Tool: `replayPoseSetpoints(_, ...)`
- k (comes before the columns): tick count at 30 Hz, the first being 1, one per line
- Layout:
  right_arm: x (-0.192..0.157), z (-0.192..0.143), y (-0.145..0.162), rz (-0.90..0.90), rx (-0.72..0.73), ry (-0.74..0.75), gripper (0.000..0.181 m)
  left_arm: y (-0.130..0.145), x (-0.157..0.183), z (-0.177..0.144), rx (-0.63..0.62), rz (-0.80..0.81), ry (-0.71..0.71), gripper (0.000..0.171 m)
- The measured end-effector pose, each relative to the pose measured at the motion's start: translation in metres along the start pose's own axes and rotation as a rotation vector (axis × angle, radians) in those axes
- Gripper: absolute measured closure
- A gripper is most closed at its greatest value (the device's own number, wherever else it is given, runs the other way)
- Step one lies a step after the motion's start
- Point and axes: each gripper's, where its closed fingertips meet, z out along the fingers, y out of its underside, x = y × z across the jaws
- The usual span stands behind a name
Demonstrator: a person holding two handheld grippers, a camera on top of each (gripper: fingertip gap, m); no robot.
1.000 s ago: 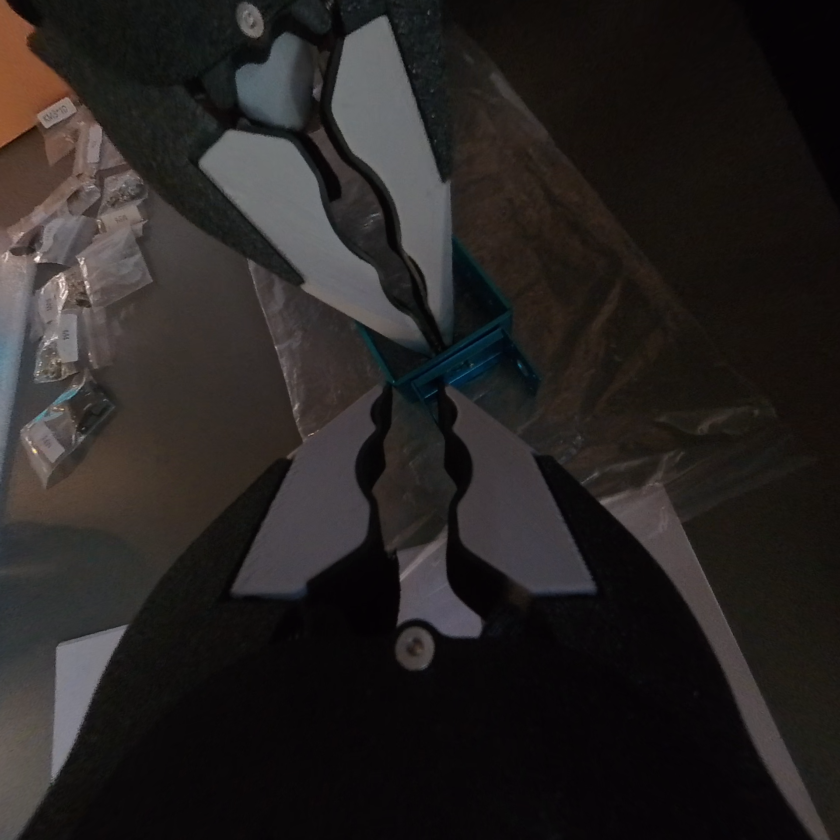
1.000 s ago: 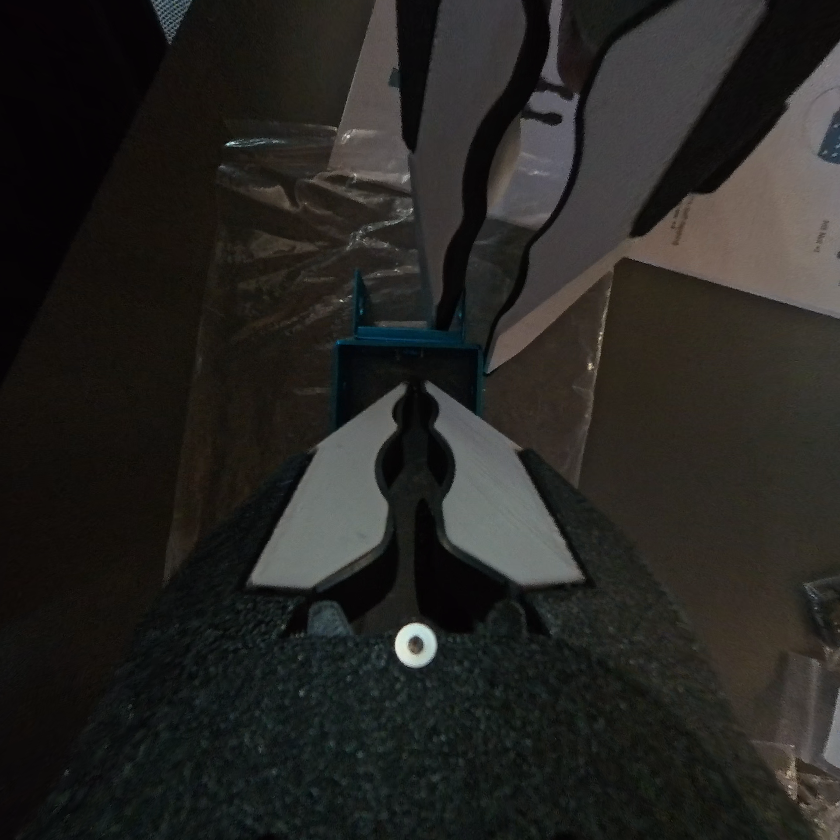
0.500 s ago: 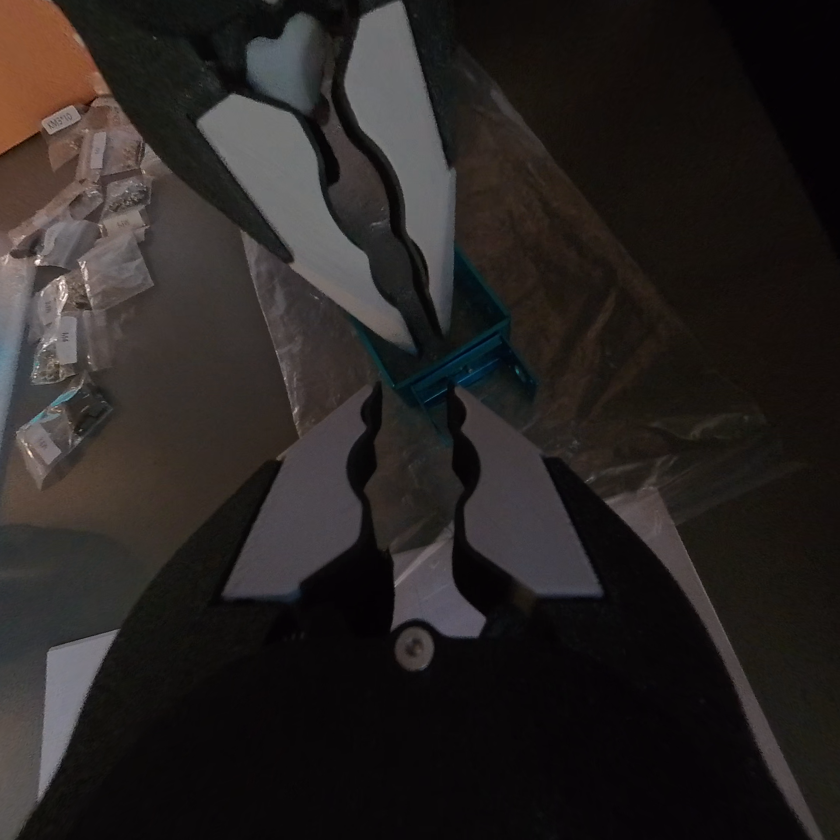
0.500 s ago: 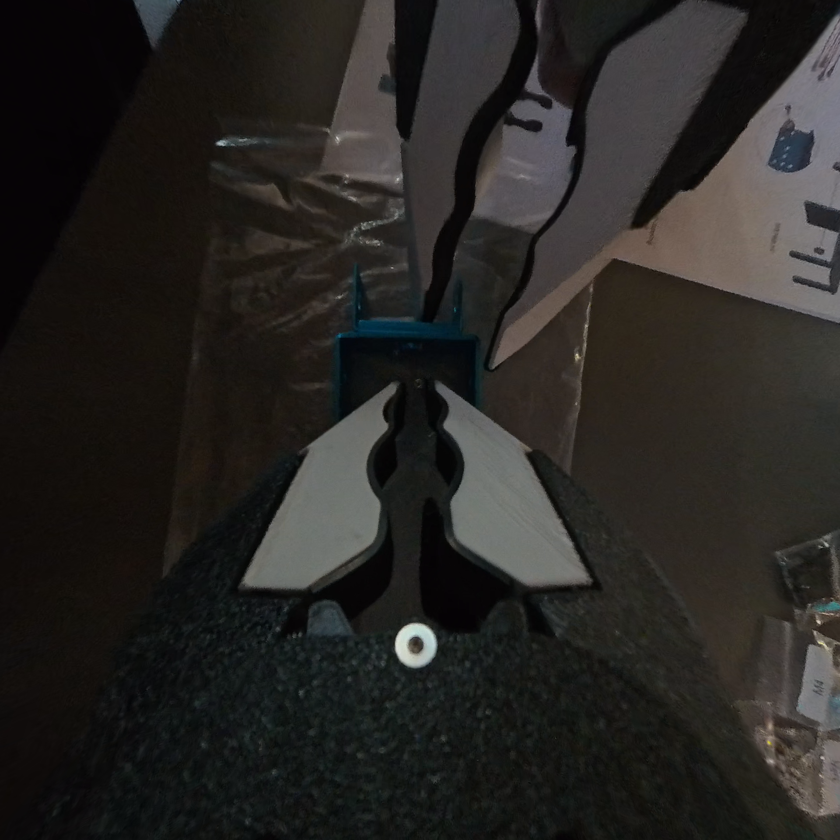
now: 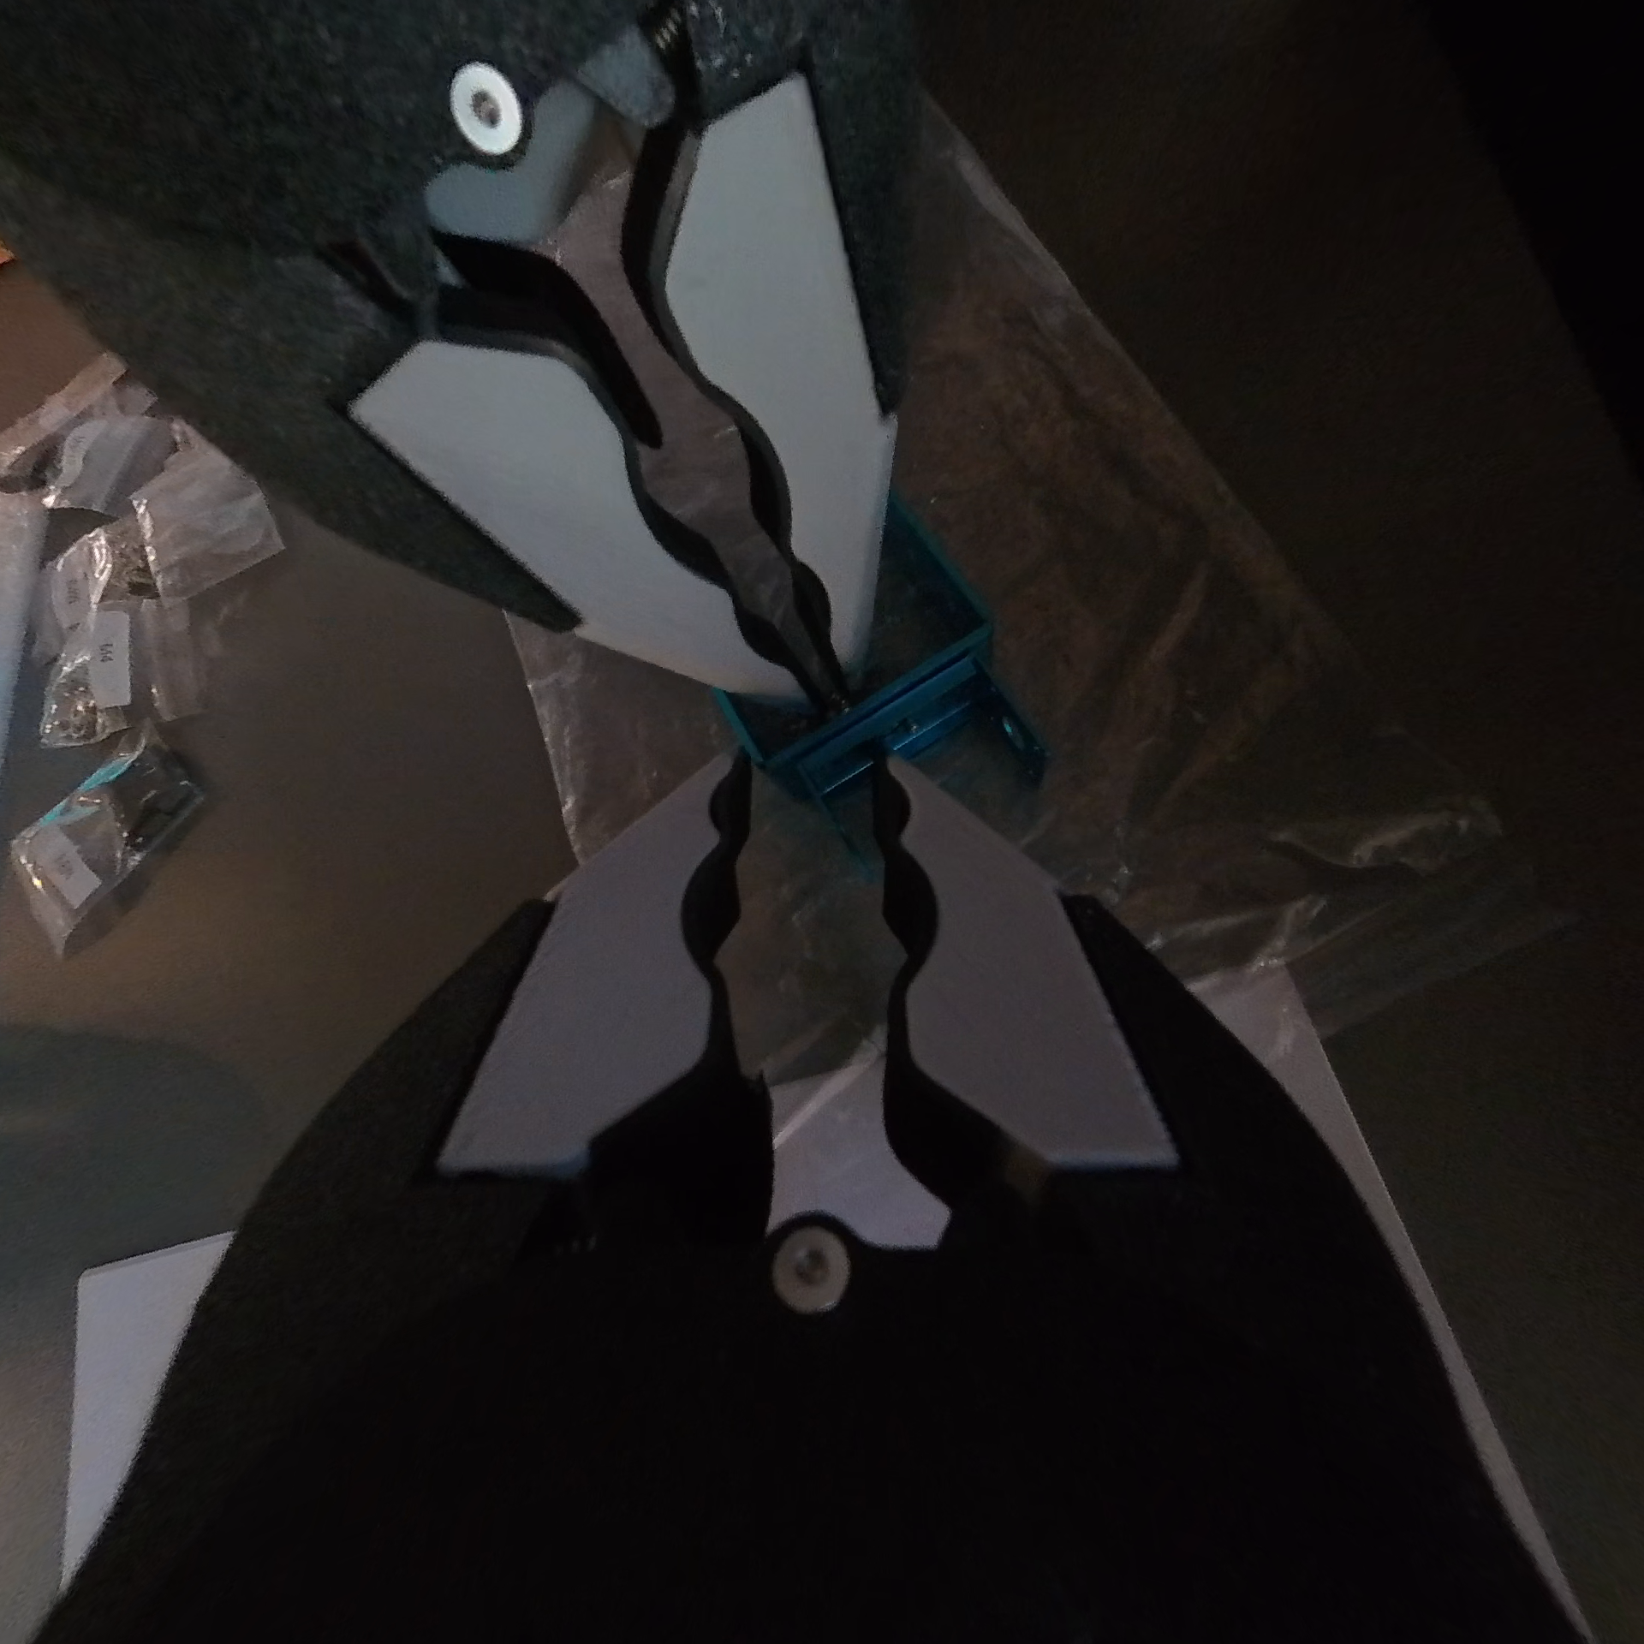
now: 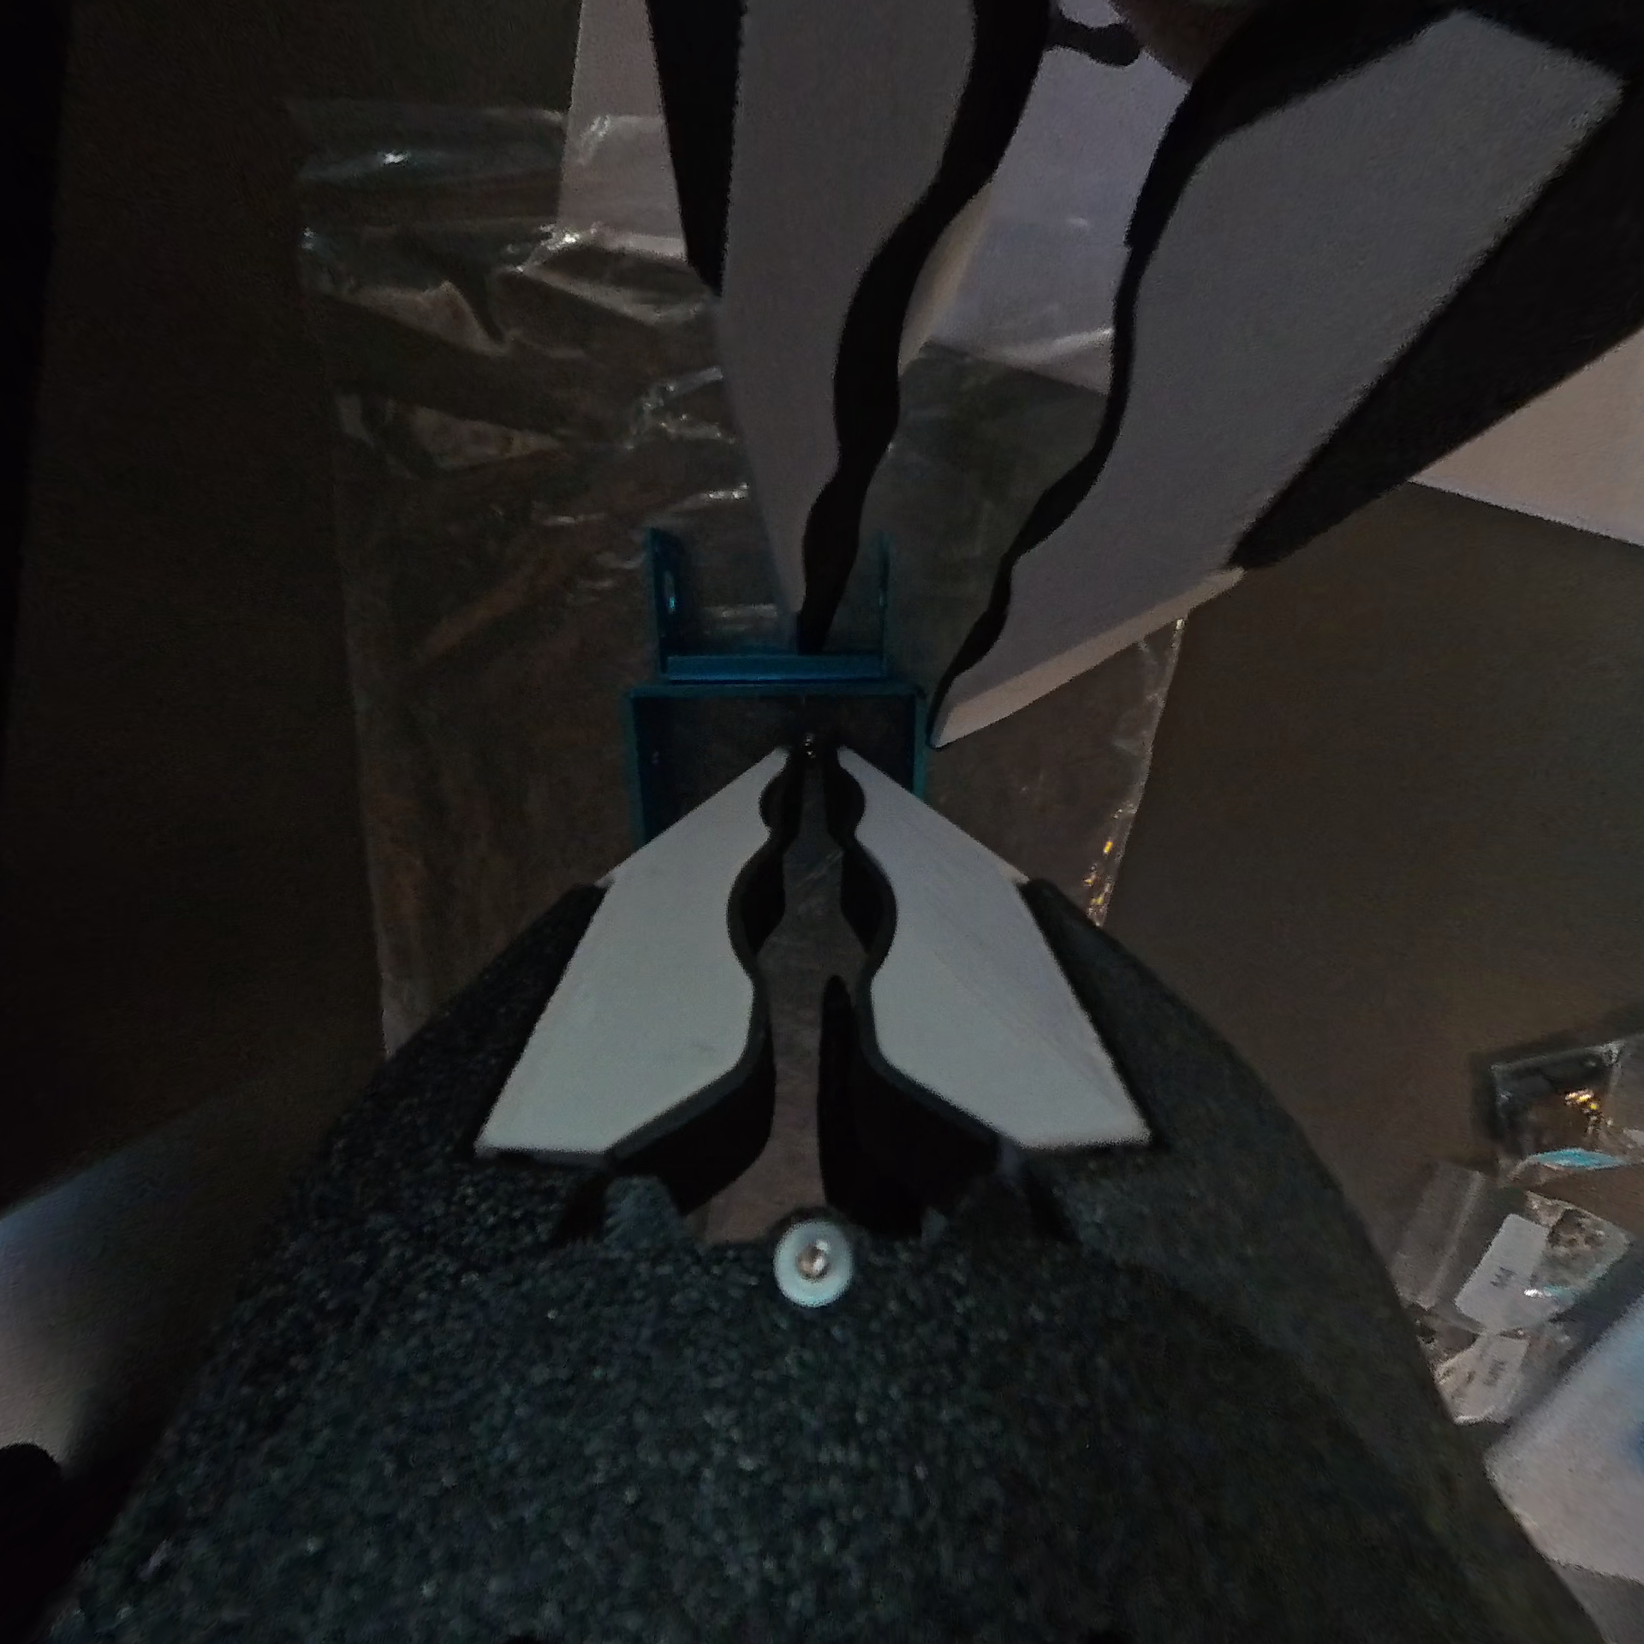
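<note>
Left wrist view: the left tongs (image 5: 814,783) stand apart with a clear gap between their tips, holding nothing, and hover just short of a small blue metal bracket (image 5: 898,729). The bracket sits on a crinkled clear plastic bag (image 5: 1156,640) spread over the dark desk (image 5: 356,801). From the upper left the right tongs (image 5: 823,689) reach down into the bracket's open frame, their tips drawn nearly together; something tiny and dark seems pinched there, but the picture is too dim to say what. Beneath the left tongs lies a white paper sheet (image 5: 1388,1156), its near edge under the plastic bag. Toward the desk's left edge a scatter of small clear parts bags (image 5: 107,640) lies well apart from the bracket.

Right wrist view: the right tongs (image 6: 811,752) are narrowed to a slim slit, their tips inside the blue metal bracket (image 6: 774,689) (a very small dark piece shows right at the tips, though whether it is gripped cannot be told). The left tongs (image 6: 876,685) come down from the top, spread wide, one tip behind the bracket's far wall and the other just beside its right wall. The clear plastic bag (image 6: 498,445) lies under the bracket, the white paper sheet (image 6: 1059,258) beyond it, and the small clear parts bags (image 6: 1530,1245) are heaped near the desk's (image 6: 1379,756) right edge.
</note>
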Motion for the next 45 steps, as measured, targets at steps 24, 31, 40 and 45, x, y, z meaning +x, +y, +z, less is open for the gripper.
replayPoseSetpoints(24, -0.001, -0.019, -0.015, -0.116, 0.471, 0.066, 0.181, -0.001, -0.002, 0.000, 0.012, -0.010, -0.010, 0.147)
replayPoseSetpoints(31, -0.001, -0.019, -0.016, -0.119, 0.501, 0.049, 0.181, -0.002, -0.002, 0.000, 0.011, -0.004, -0.013, 0.148)
replayPoseSetpoints(40, -0.002, -0.016, -0.016, -0.130, 0.482, 0.064, 0.181, -0.002, -0.002, 0.001, 0.009, 0.000, -0.019, 0.148)
replayPoseSetpoints(45, -0.002, -0.015, -0.015, -0.131, 0.472, 0.065, 0.181, -0.002, -0.002, 0.001, 0.006, 0.001, -0.020, 0.148)
